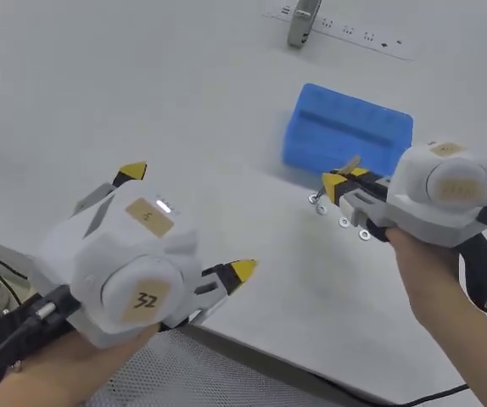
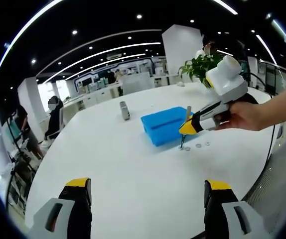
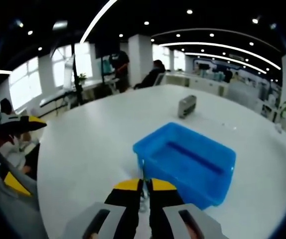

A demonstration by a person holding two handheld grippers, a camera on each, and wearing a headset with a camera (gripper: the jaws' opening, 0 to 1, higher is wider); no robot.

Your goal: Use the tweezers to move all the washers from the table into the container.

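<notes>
The blue container stands on the white table. Three small washers lie on the table just in front of it; they also appear as the washers in the left gripper view. My right gripper is shut on thin metal tweezers, held upright with their tip down at the leftmost washer. From the right gripper view the tweezers rise between the shut jaws before the container. My left gripper stands open and holds nothing, at the near table edge.
A small grey device and a white power strip lie at the far side of the table. The table's near edge runs under both hands, with a mesh chair back and a cable below it.
</notes>
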